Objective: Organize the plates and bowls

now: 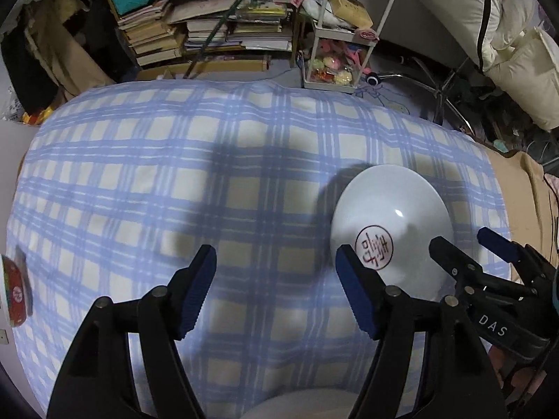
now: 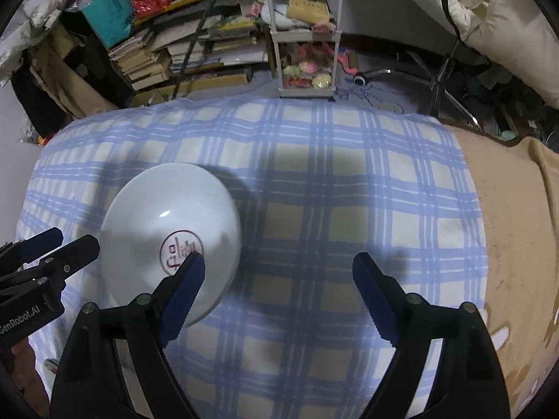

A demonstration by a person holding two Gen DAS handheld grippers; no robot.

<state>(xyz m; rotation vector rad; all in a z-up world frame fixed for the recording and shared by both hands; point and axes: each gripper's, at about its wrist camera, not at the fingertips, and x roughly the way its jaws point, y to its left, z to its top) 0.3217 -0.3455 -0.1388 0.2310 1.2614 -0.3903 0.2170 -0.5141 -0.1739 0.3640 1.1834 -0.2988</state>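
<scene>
A white bowl (image 1: 391,216) with a round red mark at its centre rests on the blue-and-cream checked cloth (image 1: 174,174). In the left wrist view it lies just right of my left gripper (image 1: 276,255), which is open with only cloth between its fingers. My right gripper (image 1: 464,241) shows beyond the bowl's right side. In the right wrist view the bowl (image 2: 157,216) sits at the left, and the left fingertip (image 2: 188,279) of my open right gripper (image 2: 279,262) overlaps its near rim. Nothing lies between those jaws. My left gripper (image 2: 70,241) appears at the far left.
A red-labelled tin (image 1: 15,289) lies at the cloth's left edge. A tan blanket (image 2: 517,227) covers the surface to the right. Behind stand stacked books (image 1: 195,31), a white tiered cart (image 1: 335,59) and a chair base (image 2: 436,80).
</scene>
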